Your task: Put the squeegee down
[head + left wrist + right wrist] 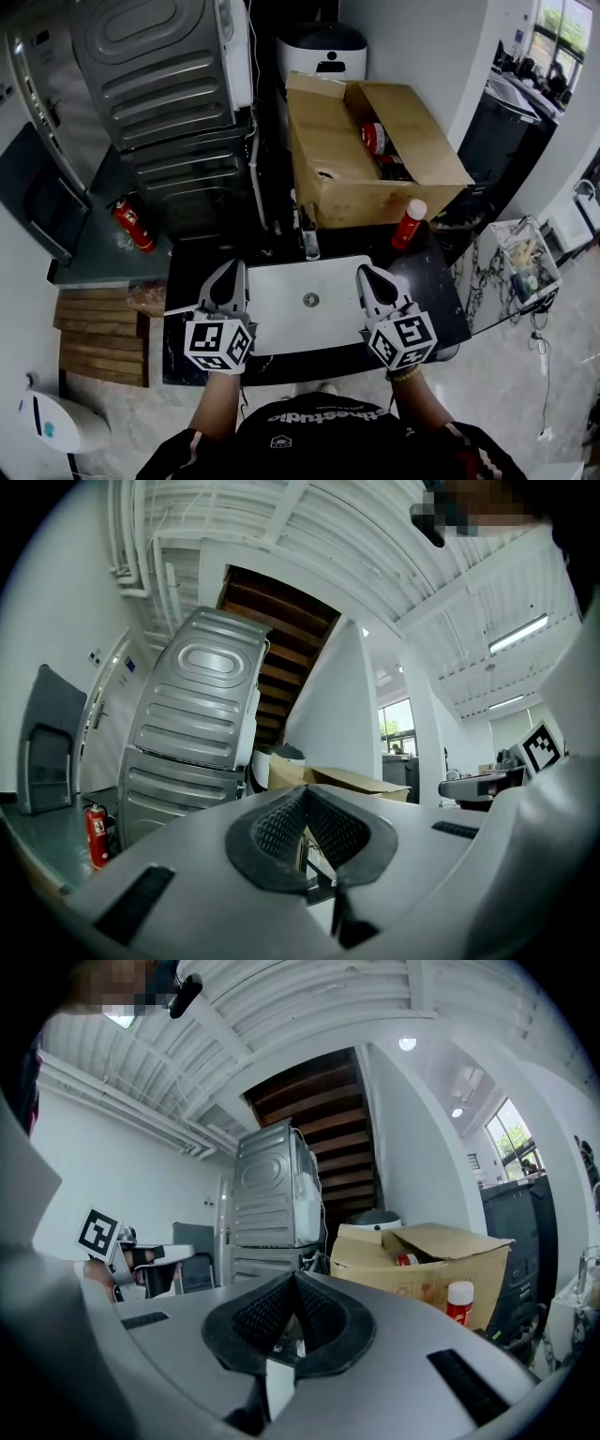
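Observation:
No squeegee shows in any view. In the head view my left gripper (228,271) and right gripper (367,273) hover side by side over a white sink (277,309) set in a black counter (441,295). Both point away from me, toward the faucet (308,234). In the left gripper view, the left gripper's (305,796) jaws meet at the tip with nothing between them. The right gripper (294,1281) looks the same in its own view, pads together and empty.
Behind the sink stands an open cardboard box (375,159) with a red can inside. A red spray can with a white cap (409,223) stands at its front corner. A grey washing machine (169,94) is at the back left, with a fire extinguisher (134,225) on the floor beside it.

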Tool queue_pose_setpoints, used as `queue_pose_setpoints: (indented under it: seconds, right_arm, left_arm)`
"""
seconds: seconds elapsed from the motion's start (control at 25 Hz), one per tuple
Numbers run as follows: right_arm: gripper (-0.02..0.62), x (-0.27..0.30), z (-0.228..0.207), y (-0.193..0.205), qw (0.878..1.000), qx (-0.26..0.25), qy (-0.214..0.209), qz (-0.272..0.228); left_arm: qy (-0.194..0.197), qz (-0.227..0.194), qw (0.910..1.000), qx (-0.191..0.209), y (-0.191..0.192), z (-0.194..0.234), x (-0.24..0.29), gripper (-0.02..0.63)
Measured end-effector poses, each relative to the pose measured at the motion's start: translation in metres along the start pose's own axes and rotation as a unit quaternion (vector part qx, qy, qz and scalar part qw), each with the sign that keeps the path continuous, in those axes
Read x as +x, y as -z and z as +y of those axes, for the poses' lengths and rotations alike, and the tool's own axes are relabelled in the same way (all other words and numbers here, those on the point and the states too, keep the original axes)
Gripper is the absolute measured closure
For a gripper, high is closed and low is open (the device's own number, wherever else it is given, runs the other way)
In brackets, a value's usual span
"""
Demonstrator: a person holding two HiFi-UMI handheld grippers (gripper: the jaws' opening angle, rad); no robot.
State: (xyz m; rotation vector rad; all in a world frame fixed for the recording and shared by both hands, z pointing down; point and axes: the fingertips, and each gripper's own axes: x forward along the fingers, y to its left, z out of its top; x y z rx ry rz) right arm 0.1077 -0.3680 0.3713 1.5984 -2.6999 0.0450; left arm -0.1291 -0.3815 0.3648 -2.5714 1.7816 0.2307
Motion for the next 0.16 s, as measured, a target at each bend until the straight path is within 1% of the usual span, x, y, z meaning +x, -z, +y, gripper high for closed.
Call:
queue_pose_setpoints:
  seconds: [0.16]
  right_arm:
    - [0.557, 0.0043, -0.0011, -0.0048, 1.000, -0.005, -0.002, -0.005]
  left_arm:
    - [-0.001, -0.004, 1.0000, 0.003, -0.0039, 0.0006, 0.0038, 0.592]
